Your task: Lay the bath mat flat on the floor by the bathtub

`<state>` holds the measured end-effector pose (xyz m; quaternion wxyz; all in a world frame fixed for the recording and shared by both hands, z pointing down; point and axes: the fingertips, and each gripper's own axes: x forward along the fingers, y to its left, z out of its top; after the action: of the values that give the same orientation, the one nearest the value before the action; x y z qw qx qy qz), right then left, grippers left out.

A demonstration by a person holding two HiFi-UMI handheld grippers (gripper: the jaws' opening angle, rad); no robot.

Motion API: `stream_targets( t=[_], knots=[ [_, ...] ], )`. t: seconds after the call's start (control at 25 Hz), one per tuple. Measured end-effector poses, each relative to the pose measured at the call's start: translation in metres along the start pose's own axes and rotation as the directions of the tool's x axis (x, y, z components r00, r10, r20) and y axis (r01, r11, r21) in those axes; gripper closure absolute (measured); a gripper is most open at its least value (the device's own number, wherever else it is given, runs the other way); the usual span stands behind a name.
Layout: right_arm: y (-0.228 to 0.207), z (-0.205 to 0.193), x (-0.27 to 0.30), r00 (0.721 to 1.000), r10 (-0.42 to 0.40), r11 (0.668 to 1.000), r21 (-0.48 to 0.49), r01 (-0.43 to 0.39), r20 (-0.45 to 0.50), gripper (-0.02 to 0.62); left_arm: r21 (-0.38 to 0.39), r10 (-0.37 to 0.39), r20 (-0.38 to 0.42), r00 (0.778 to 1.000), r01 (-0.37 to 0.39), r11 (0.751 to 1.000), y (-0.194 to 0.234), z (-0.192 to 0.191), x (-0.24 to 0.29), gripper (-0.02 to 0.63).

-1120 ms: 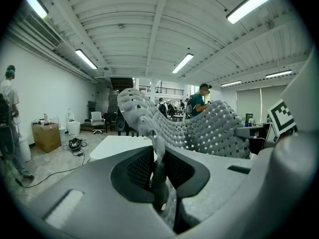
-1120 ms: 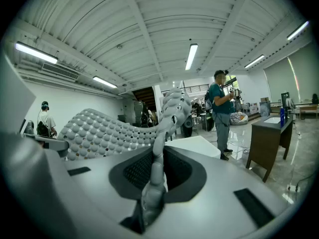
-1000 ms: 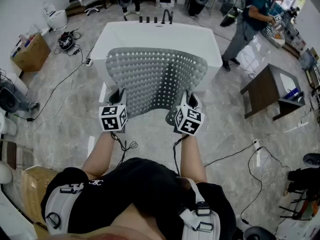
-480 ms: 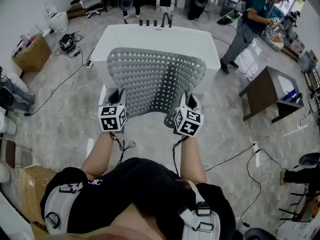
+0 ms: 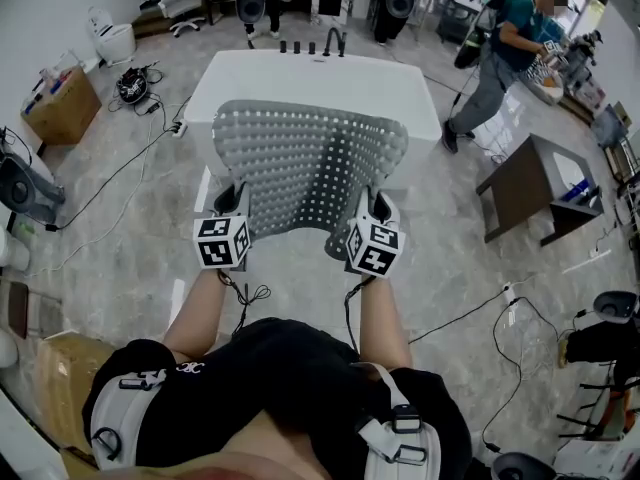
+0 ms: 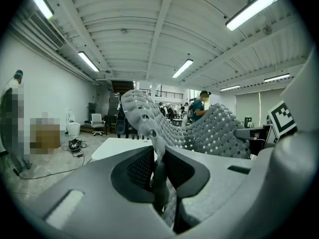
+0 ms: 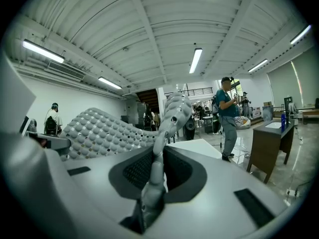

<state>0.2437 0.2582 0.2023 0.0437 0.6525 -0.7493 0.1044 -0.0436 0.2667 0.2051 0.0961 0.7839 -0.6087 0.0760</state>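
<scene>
The left gripper (image 6: 158, 158) has its two fingers closed on one near corner of the bath mat (image 5: 310, 158). The grey rubber edge is pinched between the pads and rises above them. The right gripper (image 7: 158, 161) holds in the same way: its fingers are closed on the other near corner, and the thin edge goes up between the pads. The two grippers are side by side and apart, and the near edge of the mat hangs in a curve between them. From the fingers the mat spreads away in the air above the floor (image 5: 120, 228), a grey sheet full of small holes and round bumps, bent like a shallow shell. Beyond the fingers stands the white bathtub (image 5: 320, 78). The far part of the mat covers its near side in the head view, and I cannot tell if they touch. Dark taps (image 5: 310, 43) stand at the far end of the tub. Far to the right of the right fingers is a dark brown table (image 5: 525, 183), and beyond it a person in a teal shirt (image 5: 505, 53). Far to the left of the left fingers are a cardboard box (image 5: 62, 108) and black cables (image 5: 130, 83).
</scene>
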Motion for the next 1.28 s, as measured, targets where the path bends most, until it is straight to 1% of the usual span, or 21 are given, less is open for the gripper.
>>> stream_targets(
  t=[0.32, 0.64, 0.88, 1.04, 1.28],
  knots=[
    [0.053, -0.013, -0.003, 1.0, -0.003, 1.0, 0.008, 0.003, 0.004, 0.549, -0.006, -0.004, -0.011, 1.0, 0.004, 1.0, 0.052, -0.014, -0.023, 0.554],
    [0.084, -0.033, 0.004, 1.0, 0.005, 1.0, 0.016, -0.005, -0.028, 0.549, -0.019, -0.003, -0.047, 0.999, 0.002, 1.0, 0.084, -0.033, -0.027, 0.554],
    [0.079, -0.048, 0.025, 0.999, 0.006, 1.0, 0.026, -0.005, -0.051, 0.549, -0.012, -0.002, -0.07, 0.998, 0.001, 1.0, 0.087, -0.047, -0.012, 0.554],
    [0.084, -0.056, 0.05, 0.997, 0.021, 1.0, 0.019, -0.02, -0.074, 0.549, -0.008, 0.003, -0.093, 0.996, -0.004, 1.0, 0.099, -0.054, 0.006, 0.554],
    [0.088, -0.061, 0.102, 0.995, 0.041, 0.999, 0.032, -0.039, -0.096, 0.549, -0.001, 0.02, -0.122, 0.992, -0.02, 1.0, 0.124, -0.056, 0.051, 0.554]
  ],
)
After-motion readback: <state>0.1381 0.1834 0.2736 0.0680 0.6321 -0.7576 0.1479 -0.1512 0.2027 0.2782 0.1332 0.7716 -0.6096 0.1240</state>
